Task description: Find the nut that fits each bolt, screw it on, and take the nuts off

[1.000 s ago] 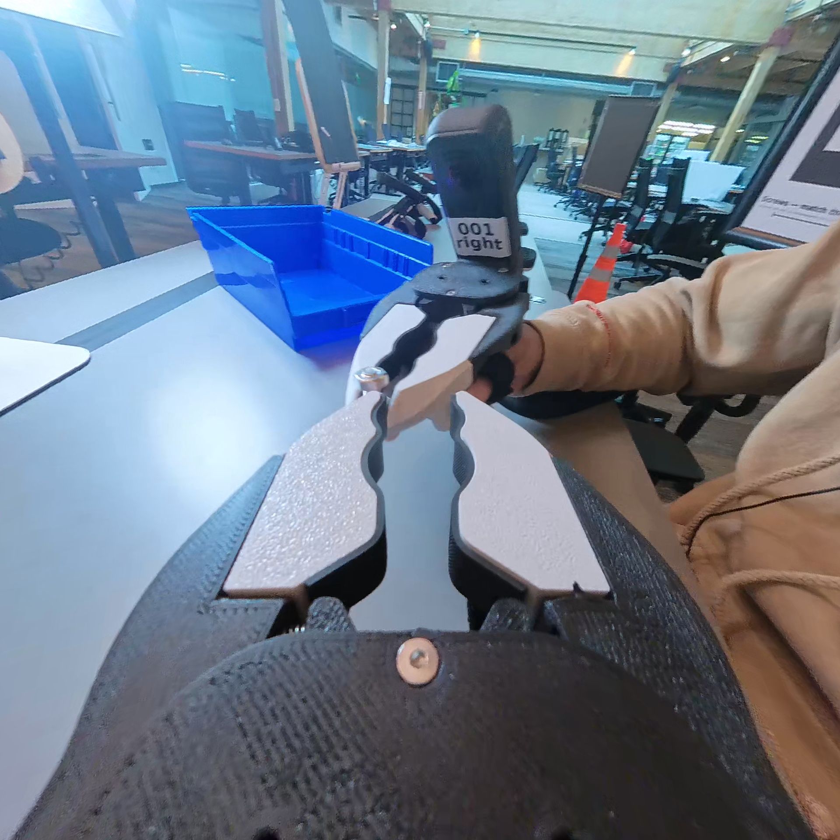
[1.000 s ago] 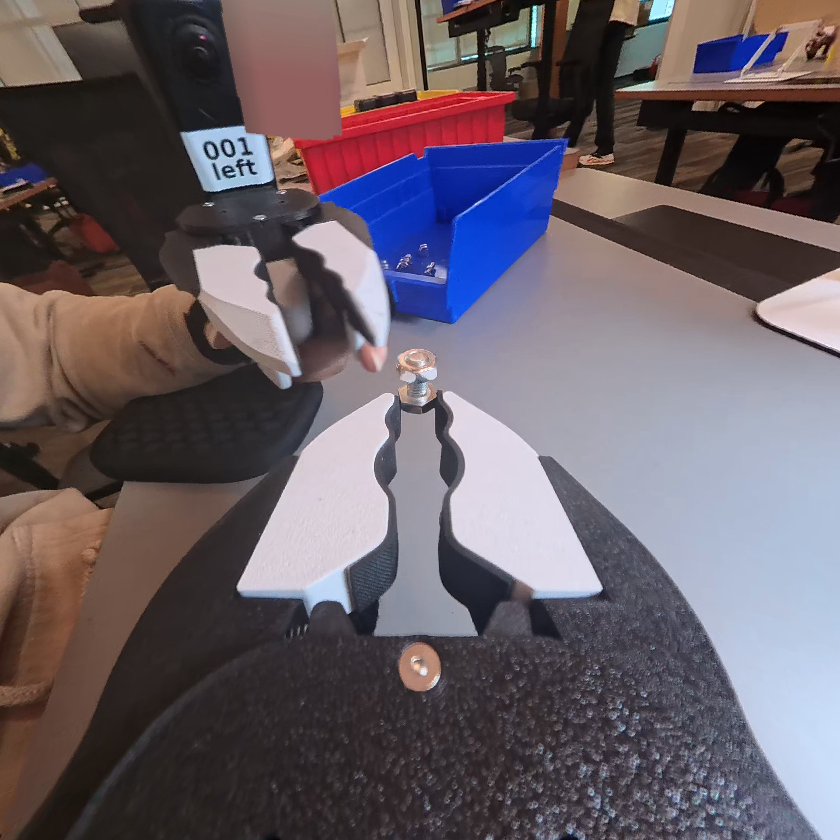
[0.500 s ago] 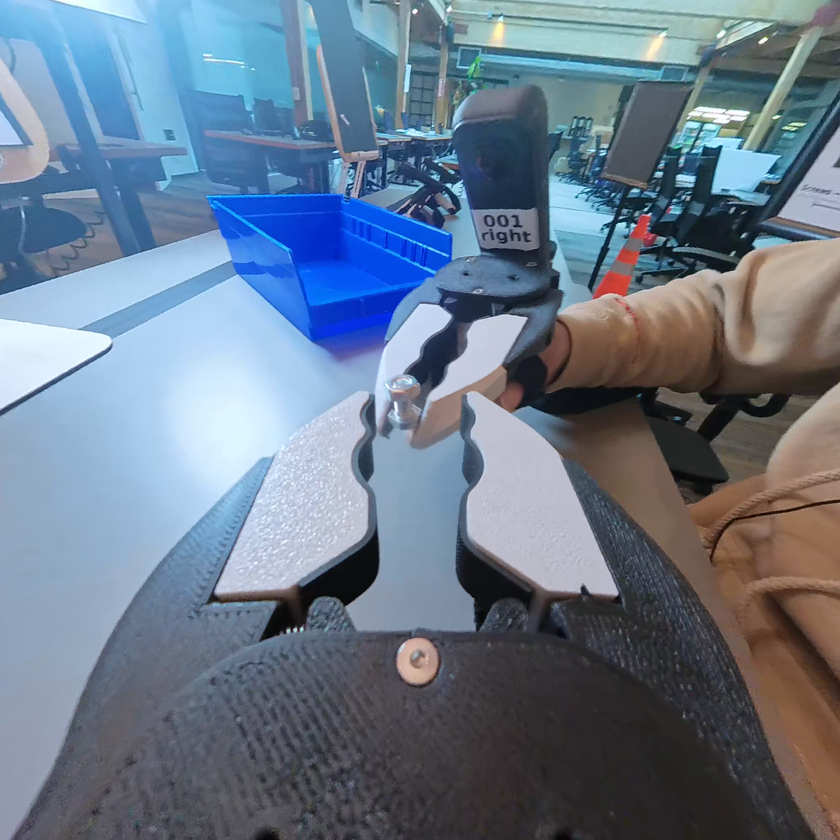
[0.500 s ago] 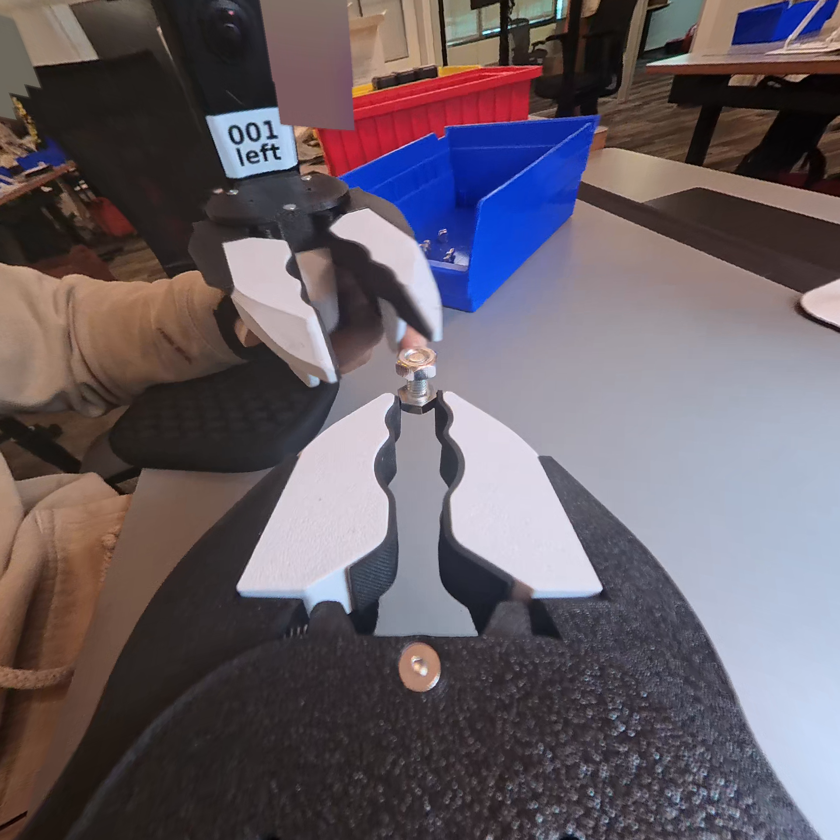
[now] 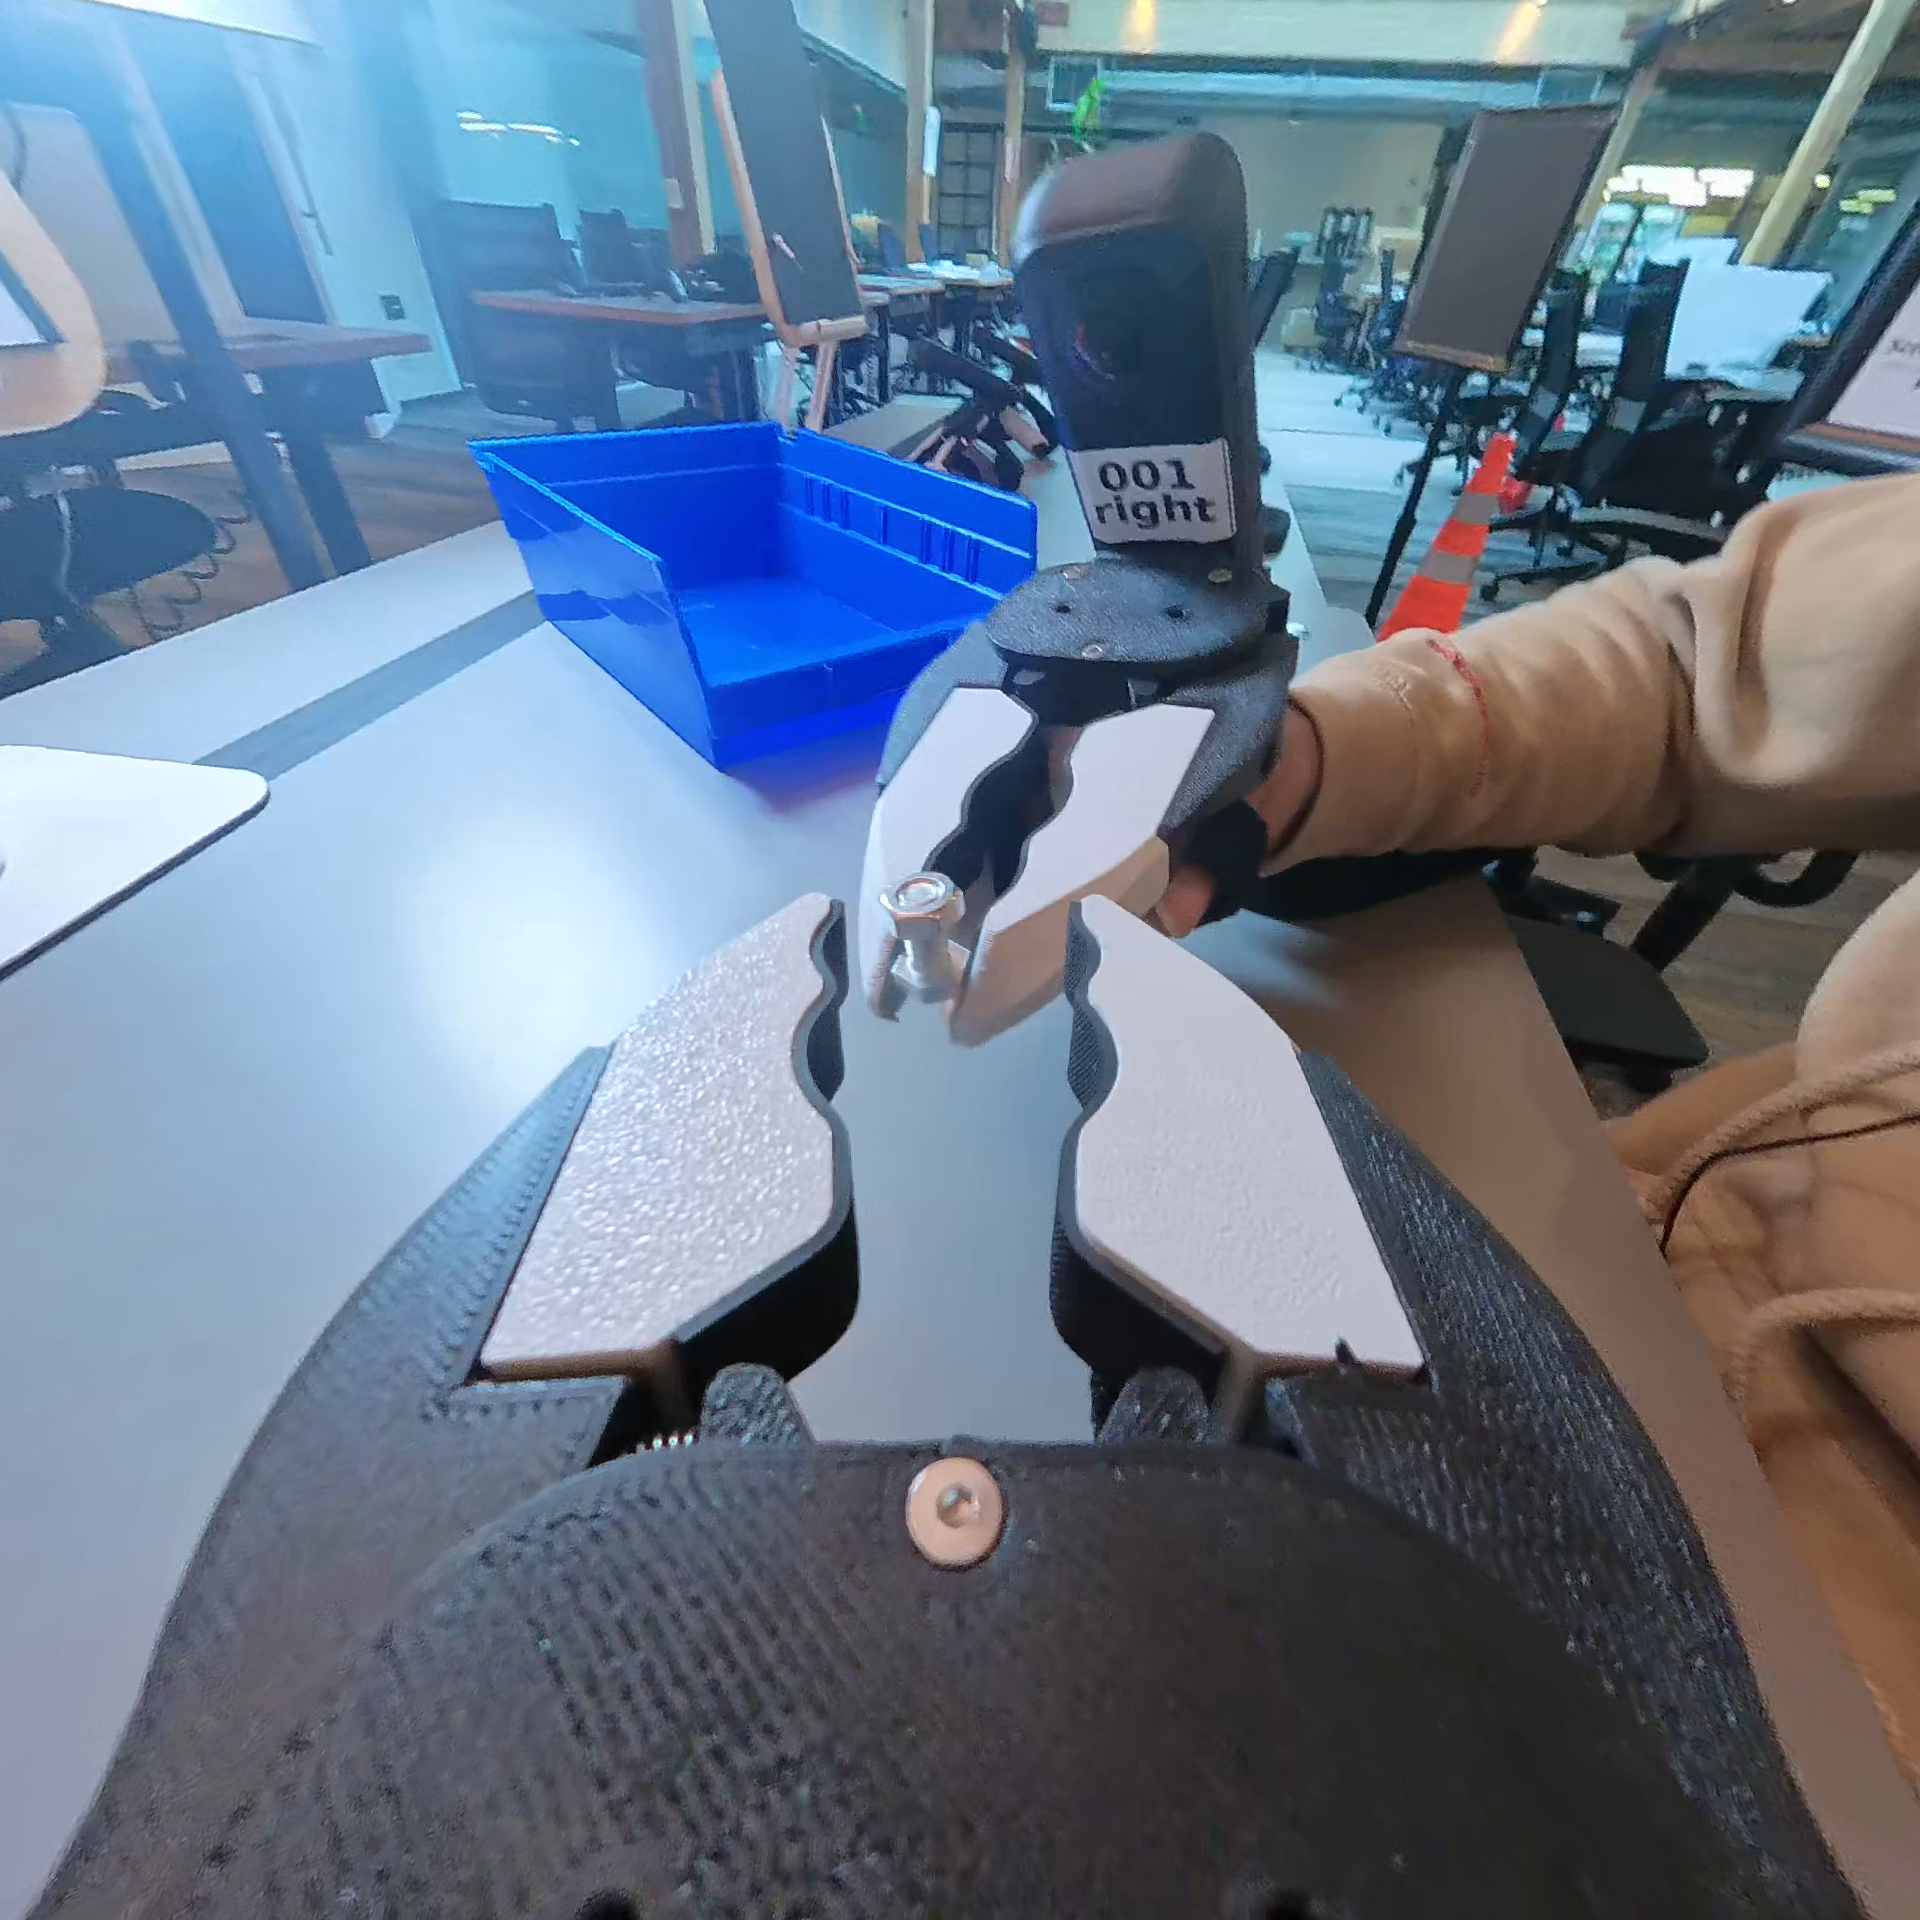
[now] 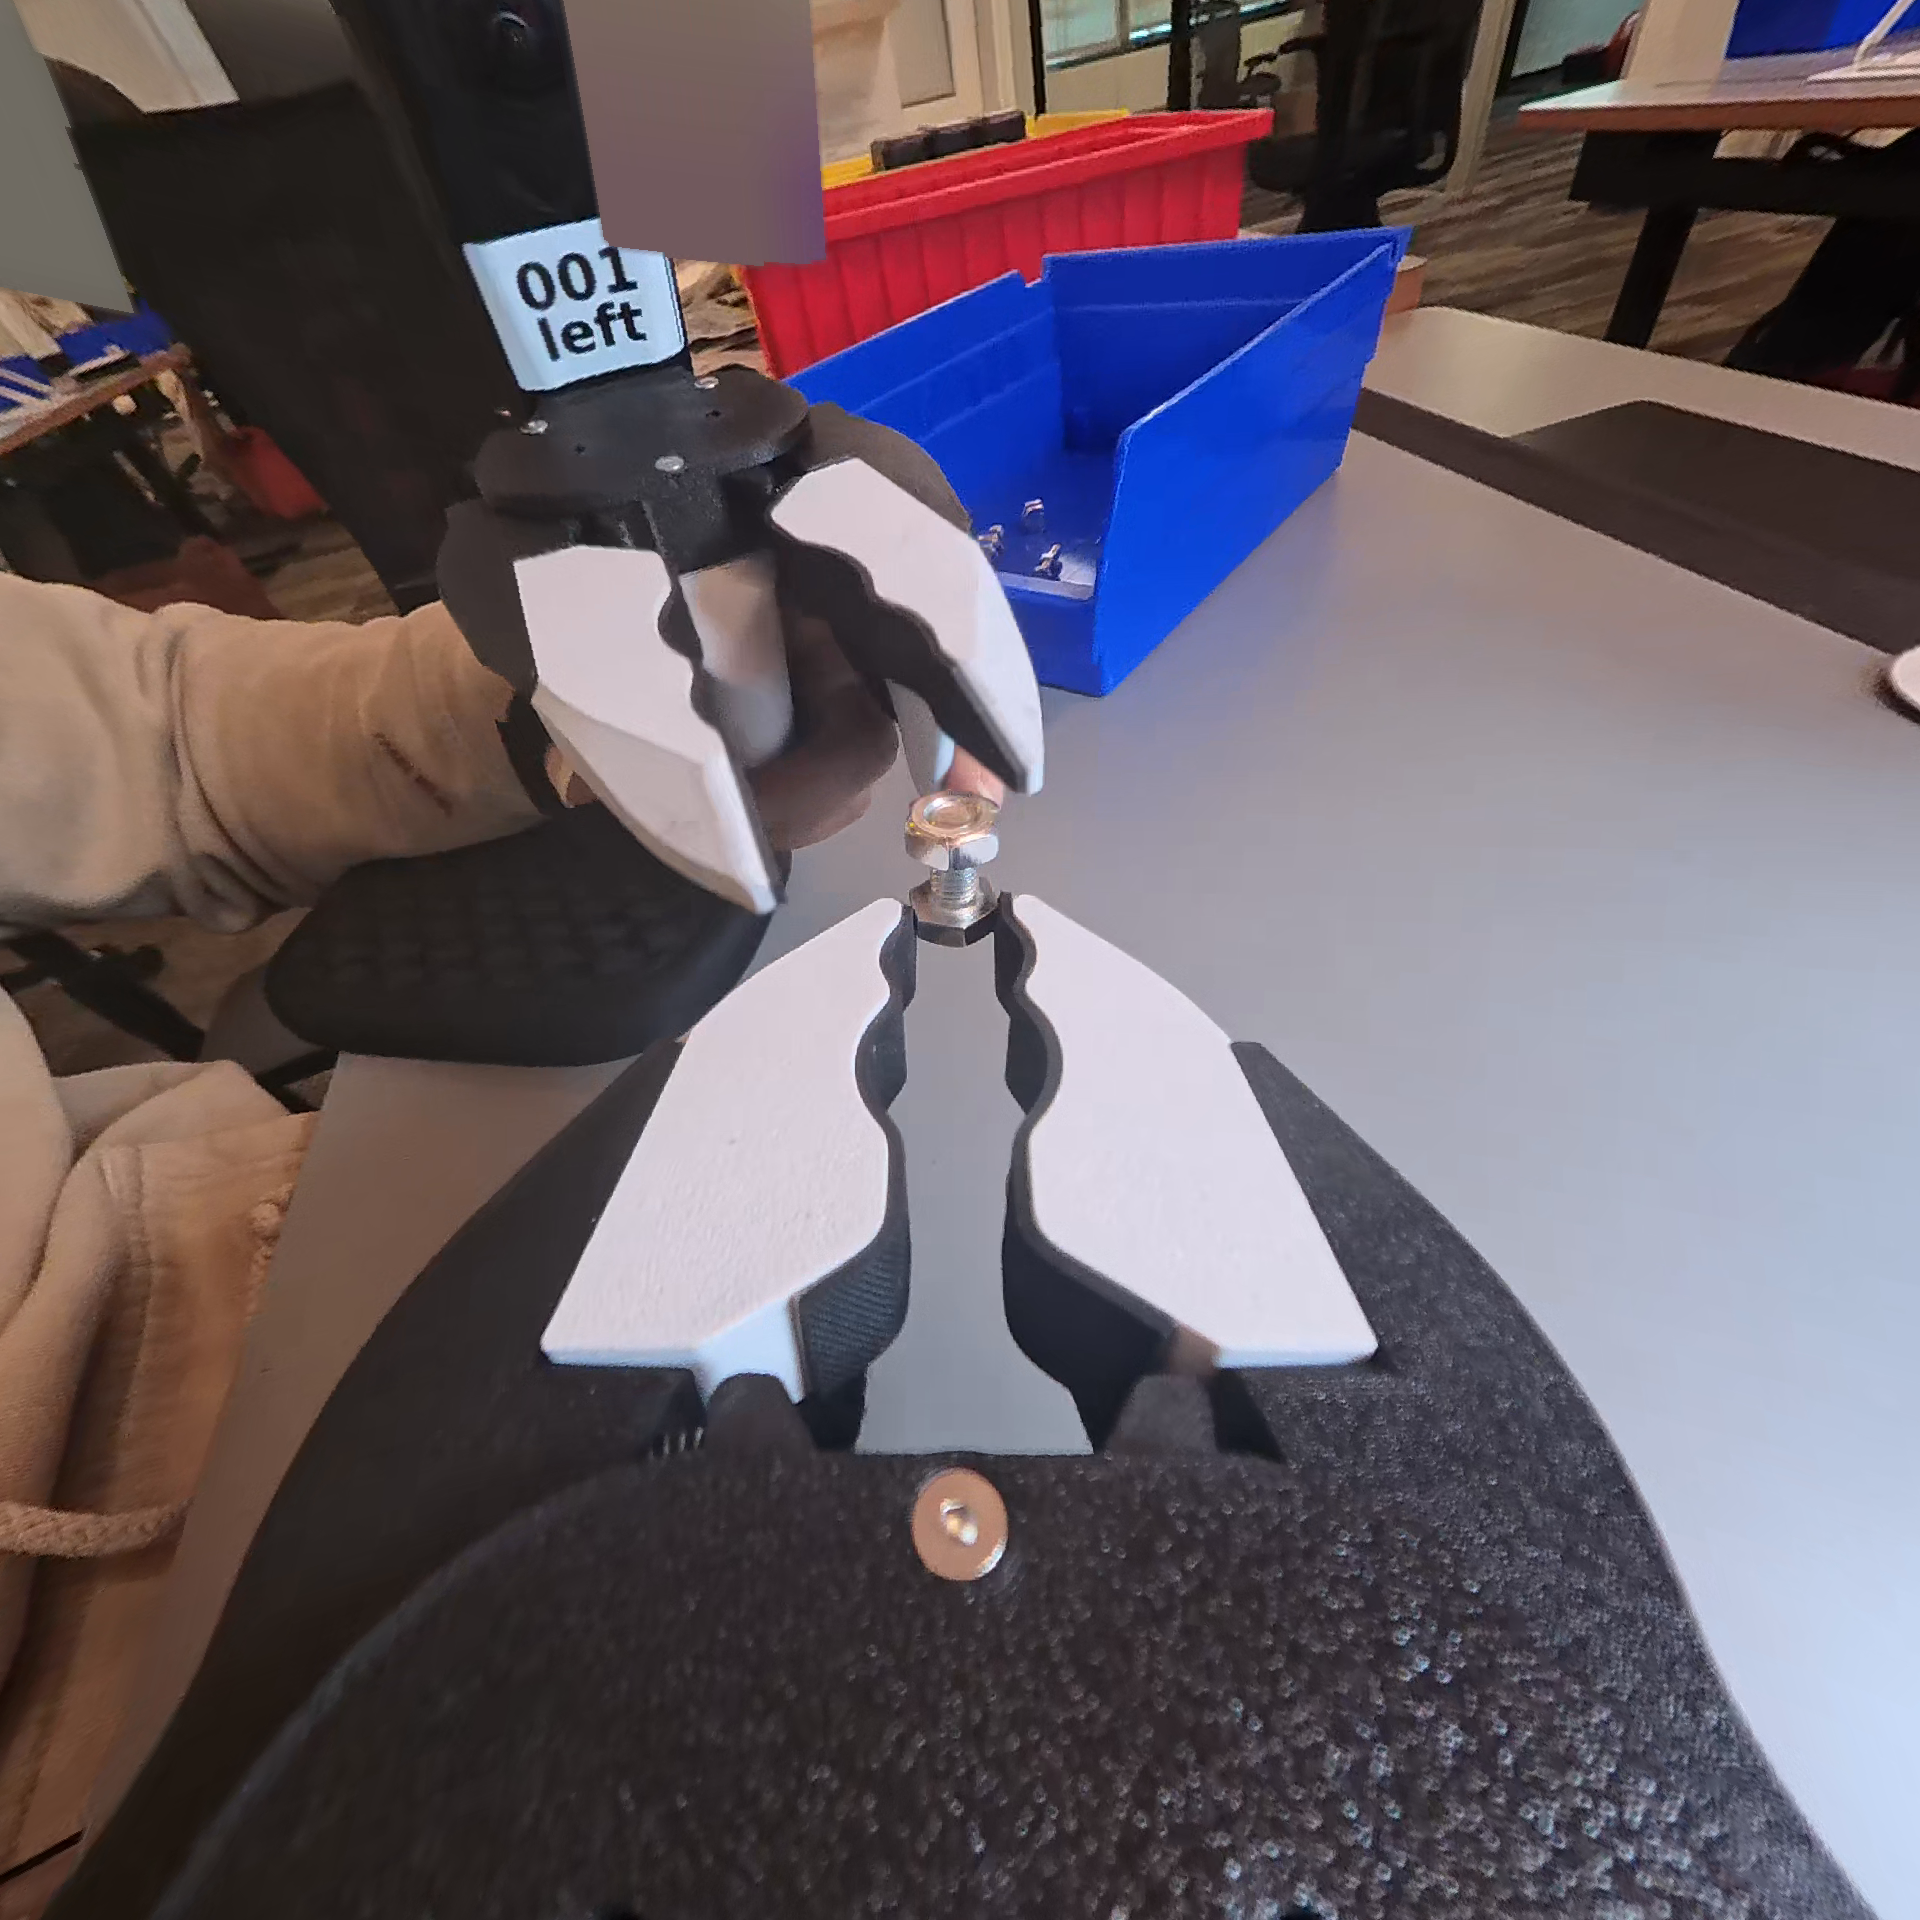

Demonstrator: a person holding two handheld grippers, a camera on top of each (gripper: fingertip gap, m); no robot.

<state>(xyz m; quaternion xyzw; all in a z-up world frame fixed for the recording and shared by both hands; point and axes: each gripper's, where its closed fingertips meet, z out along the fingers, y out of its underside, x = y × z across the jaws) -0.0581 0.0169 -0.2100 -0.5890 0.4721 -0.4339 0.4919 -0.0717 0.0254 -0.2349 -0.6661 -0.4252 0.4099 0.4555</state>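
Observation:
A small silver bolt (image 6: 948, 831) with a nut on its thread stands upright, held above the grey table (image 6: 1455, 831). My right gripper (image 6: 951, 920) is shut on its lower hex end; the upper hex end sticks up free. My left gripper (image 6: 894, 836) is open and comes in from the upper left, with one fingertip just behind the bolt's top. In the left wrist view the bolt (image 5: 916, 914) sits just beyond the gap of my open left gripper (image 5: 951, 920), pinched low by the right gripper (image 5: 920, 992). Which hex end is the nut I cannot tell.
A blue bin (image 6: 1236, 488) stands behind the bolt with several small fasteners (image 6: 1023, 530) in it; it also shows in the left wrist view (image 5: 613, 582). A red bin (image 6: 1039, 197) is farther back. A white pad (image 5: 104, 831) lies at the left. The table edge and a chair are close behind the hands. Only a small space, under 4 cm, lies between the two pairs of fingers.
My left gripper has opened wider and moved in toward the bolt, so its tips now flank the bolt's top. The right gripper has kept its hold on the bolt.

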